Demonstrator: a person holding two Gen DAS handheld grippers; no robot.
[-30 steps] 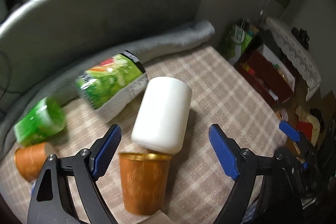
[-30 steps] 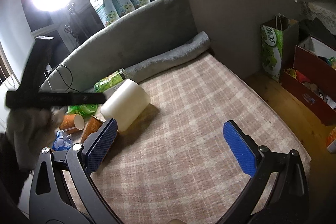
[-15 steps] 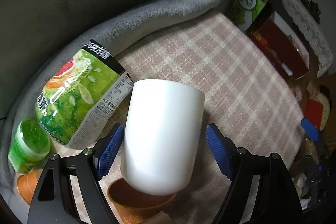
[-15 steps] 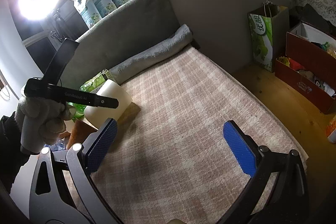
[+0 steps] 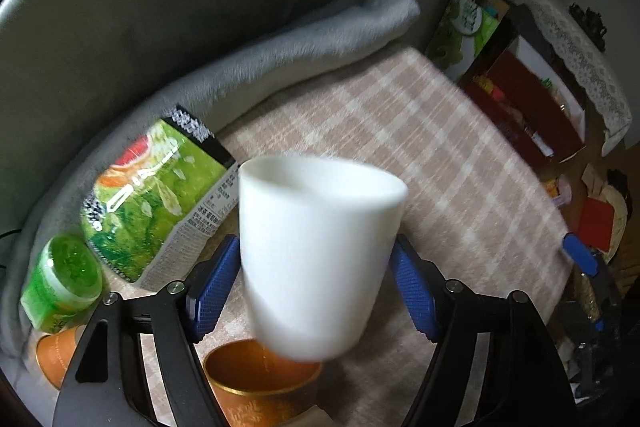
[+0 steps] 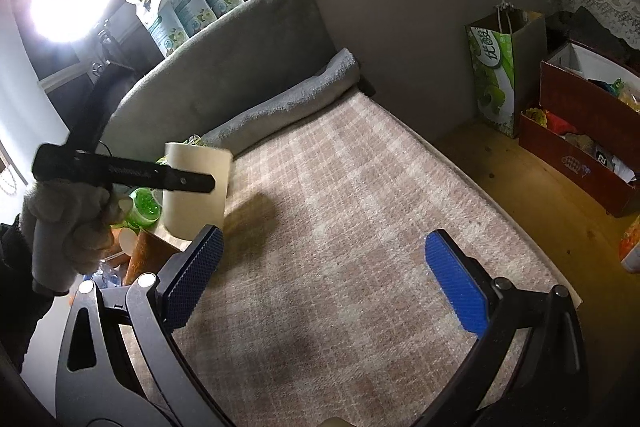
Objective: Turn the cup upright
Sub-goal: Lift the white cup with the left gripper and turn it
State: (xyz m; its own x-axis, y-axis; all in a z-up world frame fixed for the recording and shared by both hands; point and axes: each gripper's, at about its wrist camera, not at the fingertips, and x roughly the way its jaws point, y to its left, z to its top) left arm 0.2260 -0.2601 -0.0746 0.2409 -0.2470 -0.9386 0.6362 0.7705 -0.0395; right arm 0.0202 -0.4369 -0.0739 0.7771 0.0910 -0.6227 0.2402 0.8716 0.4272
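Observation:
A tall white cup [image 5: 316,255] sits between the blue pads of my left gripper [image 5: 316,283], which is shut on it and holds it nearly upright, mouth up, above the plaid cloth [image 5: 440,163]. In the right wrist view the same cup [image 6: 198,187] hangs in the left gripper [image 6: 120,175] at the left, lifted off the surface. My right gripper [image 6: 322,283] is open and empty over the middle of the cloth [image 6: 360,211].
An orange paper cup [image 5: 260,383] stands under the white cup. A green drink carton [image 5: 156,195], a green bottle [image 5: 60,287] and a second orange cup [image 5: 56,351] lie left. A grey rolled blanket [image 5: 300,39] borders the back. Boxes [image 6: 580,131] and a bag [image 6: 494,75] stand right.
My left gripper closed around the lying white cup, lifted it and turned it from on its side to nearly upright. My right gripper stayed open and barely moved.

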